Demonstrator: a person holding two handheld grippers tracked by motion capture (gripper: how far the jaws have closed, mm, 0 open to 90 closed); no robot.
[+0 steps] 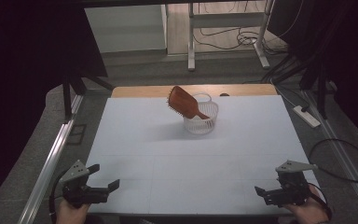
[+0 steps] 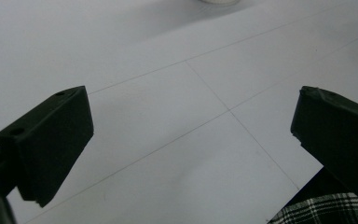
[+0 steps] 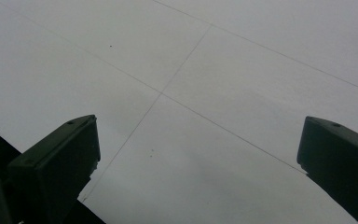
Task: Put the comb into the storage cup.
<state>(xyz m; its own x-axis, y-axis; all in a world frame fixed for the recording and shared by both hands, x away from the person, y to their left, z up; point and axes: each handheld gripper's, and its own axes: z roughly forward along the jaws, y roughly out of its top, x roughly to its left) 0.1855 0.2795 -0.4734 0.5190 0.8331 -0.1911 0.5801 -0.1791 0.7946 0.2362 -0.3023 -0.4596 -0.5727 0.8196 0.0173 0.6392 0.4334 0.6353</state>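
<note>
1. Here, the left gripper (image 1: 103, 176) rests at the near left corner of the white table (image 1: 135, 140), its jaws spread wide with nothing between them; in the left gripper view the same gripper (image 2: 193, 126) frames only bare tabletop.
2. The right gripper (image 1: 266, 191) sits at the near right corner, jaws likewise parted and empty, as the right gripper view (image 3: 198, 144) confirms.
3. Far off, near the table's back edge and centre, a brown hairbrush (image 1: 182, 103) leans tilted, handle down inside a small white basket (image 1: 200, 122), paddle jutting up and left over the rim.
4. The brush seems propped that way so its head offers a free hold.
5. Wide open tabletop lies between both grippers and the basket, leaving either an unobstructed approach.
</note>
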